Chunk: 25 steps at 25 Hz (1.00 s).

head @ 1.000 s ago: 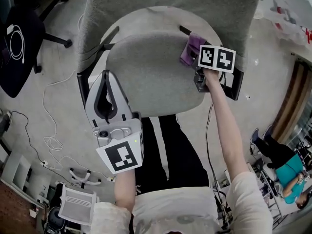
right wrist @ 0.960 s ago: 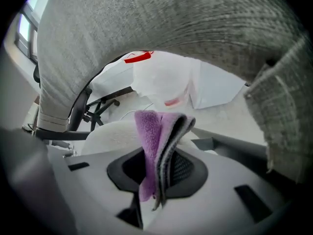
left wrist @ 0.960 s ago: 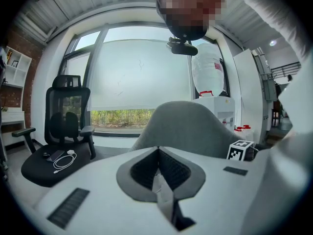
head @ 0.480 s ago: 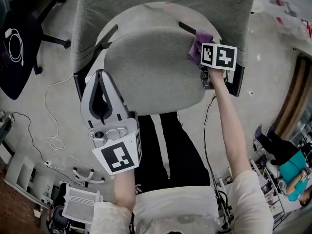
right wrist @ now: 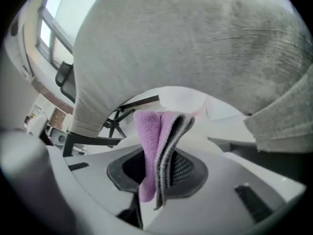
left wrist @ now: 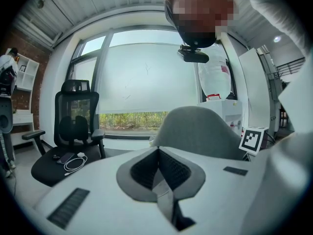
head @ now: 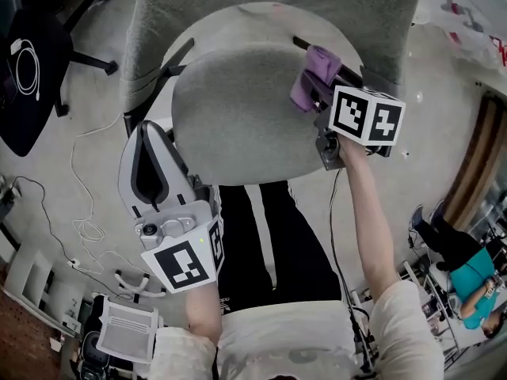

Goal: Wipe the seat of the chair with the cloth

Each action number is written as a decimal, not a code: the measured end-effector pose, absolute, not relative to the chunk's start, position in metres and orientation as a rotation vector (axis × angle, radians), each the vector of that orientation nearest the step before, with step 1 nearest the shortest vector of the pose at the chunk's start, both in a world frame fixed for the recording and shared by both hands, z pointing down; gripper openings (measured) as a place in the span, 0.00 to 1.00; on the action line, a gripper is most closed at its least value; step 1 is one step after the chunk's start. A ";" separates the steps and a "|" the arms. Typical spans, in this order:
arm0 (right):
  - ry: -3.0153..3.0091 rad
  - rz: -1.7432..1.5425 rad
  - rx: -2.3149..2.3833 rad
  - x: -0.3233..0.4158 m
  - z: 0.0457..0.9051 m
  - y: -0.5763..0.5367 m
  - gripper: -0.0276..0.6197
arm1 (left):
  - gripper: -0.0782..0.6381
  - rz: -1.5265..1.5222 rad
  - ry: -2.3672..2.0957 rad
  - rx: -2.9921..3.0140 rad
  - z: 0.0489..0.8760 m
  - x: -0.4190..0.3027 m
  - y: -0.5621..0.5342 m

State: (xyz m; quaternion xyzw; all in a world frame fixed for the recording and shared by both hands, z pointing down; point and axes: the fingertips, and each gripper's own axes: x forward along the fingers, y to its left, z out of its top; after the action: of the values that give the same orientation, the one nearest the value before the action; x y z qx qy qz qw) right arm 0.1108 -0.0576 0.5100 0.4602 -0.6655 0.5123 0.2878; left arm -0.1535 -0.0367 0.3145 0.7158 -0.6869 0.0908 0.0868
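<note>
While the purple cloth (head: 310, 79) sits pinched between the right gripper's (head: 315, 95) fingers at the right rear edge of the chair's grey seat (head: 238, 113), the left gripper (head: 148, 138) hangs off the seat's front-left corner, fingers pressed together, empty.

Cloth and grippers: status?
Right gripper shut on purple cloth, at right rear edge of the seat. Left gripper shut, empty, off its front left. Nothing else on it.

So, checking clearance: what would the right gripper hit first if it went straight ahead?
Likely the chair's gray backrest, just past the seat's rear edge, cloth leading; depth is unclear.
</note>
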 end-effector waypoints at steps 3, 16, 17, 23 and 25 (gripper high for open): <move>-1.878 1.439 1.106 0.049 0.500 -0.043 0.18 | 0.13 0.270 -2.072 2.110 0.311 -0.161 -0.034; -1.857 1.636 0.579 -0.171 0.562 0.059 0.18 | 0.13 0.296 -2.125 2.060 0.310 -0.195 -0.022; -1.846 1.638 0.572 -0.176 0.565 0.061 0.18 | 0.13 0.295 -2.127 2.058 0.309 -0.197 -0.022; -1.804 1.522 0.520 -0.181 0.593 0.082 0.18 | 0.13 0.295 -2.121 2.080 0.304 -0.204 -0.017; -1.808 1.533 0.519 -0.182 0.594 0.081 0.17 | 0.13 0.309 -2.122 2.085 0.307 -0.205 -0.017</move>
State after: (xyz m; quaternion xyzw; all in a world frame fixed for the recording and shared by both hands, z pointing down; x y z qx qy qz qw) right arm -0.1818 0.0806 0.5941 0.2003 -0.6980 0.5918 0.3499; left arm -0.2050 -0.0172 0.3065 0.6951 -0.7075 0.1029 0.0753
